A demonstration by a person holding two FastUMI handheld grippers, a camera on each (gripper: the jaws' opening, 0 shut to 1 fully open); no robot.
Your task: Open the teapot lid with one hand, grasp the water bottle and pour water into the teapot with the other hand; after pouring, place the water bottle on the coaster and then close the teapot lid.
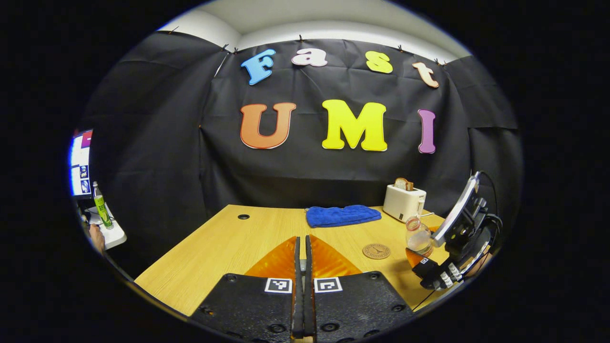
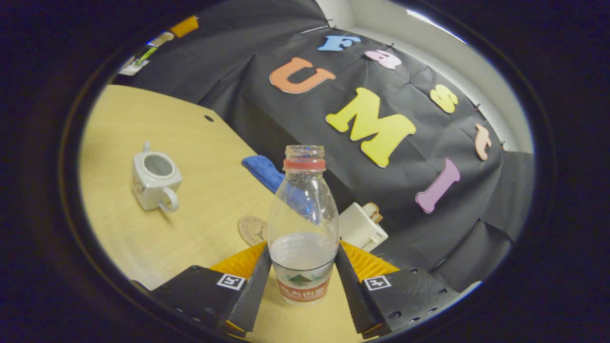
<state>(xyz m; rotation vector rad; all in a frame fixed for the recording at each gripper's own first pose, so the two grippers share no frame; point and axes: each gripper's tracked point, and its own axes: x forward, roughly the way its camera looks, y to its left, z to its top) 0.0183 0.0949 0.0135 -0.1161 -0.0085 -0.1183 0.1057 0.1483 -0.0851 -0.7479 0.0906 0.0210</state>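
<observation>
I have the water bottle (image 2: 303, 224) clamped between my right gripper's (image 2: 303, 281) two fingers, low on its body at the label; it stands upright, cap off, with a little water left in the bottom. Left of that gripper and farther out sits the teapot (image 2: 155, 182), its mouth open and no lid on it. The coaster (image 2: 252, 230) lies just beyond the fingers, slightly left of the bottle. By my reading I am either about to pour or just done pouring; I cannot tell which. If the water is in, the next move calls for a short carry forward and left to set the bottle down square on the coaster, then letting go.

My left gripper (image 1: 301, 286) has its fingers pressed together. I see no lid between them, though something thin could be hidden there. From it, the coaster (image 1: 376, 251) lies ahead to the right, the bottle (image 1: 419, 236) beyond it beside the right gripper (image 1: 436, 274). The blue cloth (image 1: 342, 215) and toaster (image 1: 404, 202) sit farther back. The right gripper view gives me the teapot; the left gripper view gives me the table (image 1: 224, 243) in front of it.
</observation>
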